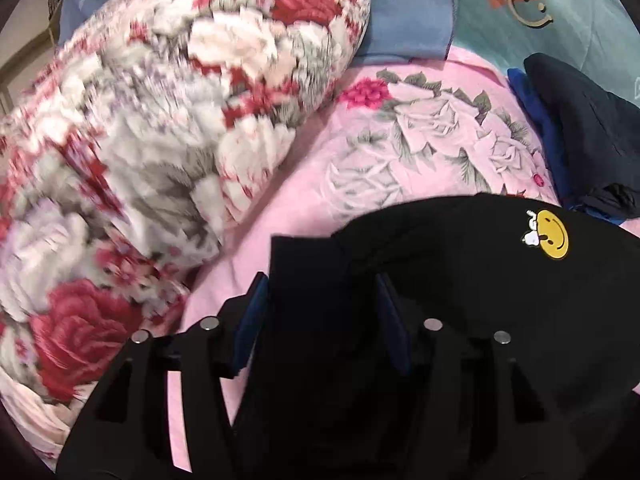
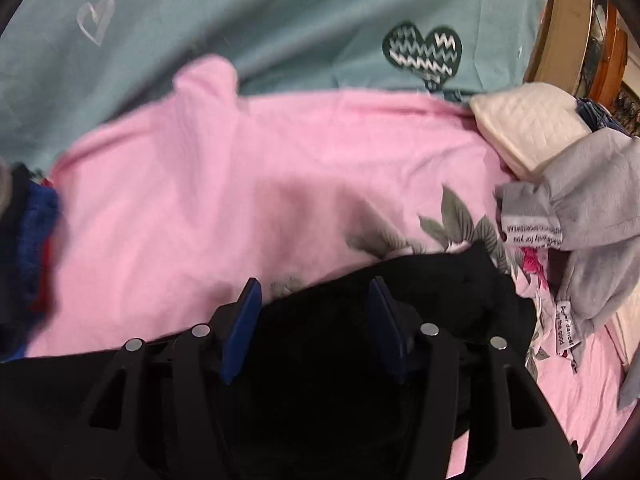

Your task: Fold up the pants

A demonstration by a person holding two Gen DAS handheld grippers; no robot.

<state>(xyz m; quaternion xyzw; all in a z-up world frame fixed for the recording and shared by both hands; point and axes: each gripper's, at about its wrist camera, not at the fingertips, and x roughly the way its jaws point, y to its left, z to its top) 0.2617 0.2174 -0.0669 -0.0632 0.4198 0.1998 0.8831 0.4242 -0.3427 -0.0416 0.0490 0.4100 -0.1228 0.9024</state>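
Black pants (image 1: 460,280) with a yellow smiley patch (image 1: 552,240) lie on a pink floral blanket (image 1: 400,152). My left gripper (image 1: 320,284) is open, its blue-padded fingers (image 1: 256,304) standing on either side of a fold of the black cloth. In the right wrist view the same black pants (image 2: 440,292) lie under my right gripper (image 2: 314,292), which is open with its blue fingers (image 2: 244,312) apart over the cloth's edge. Whether either gripper touches the cloth is hard to tell.
A rolled floral quilt (image 1: 160,120) lies at left. A dark blue folded garment pile (image 1: 580,128) sits at right. Grey clothes with labels (image 2: 592,232), a white padded item (image 2: 528,128) and a teal heart-print sheet (image 2: 280,20) lie beyond the pink blanket (image 2: 240,184).
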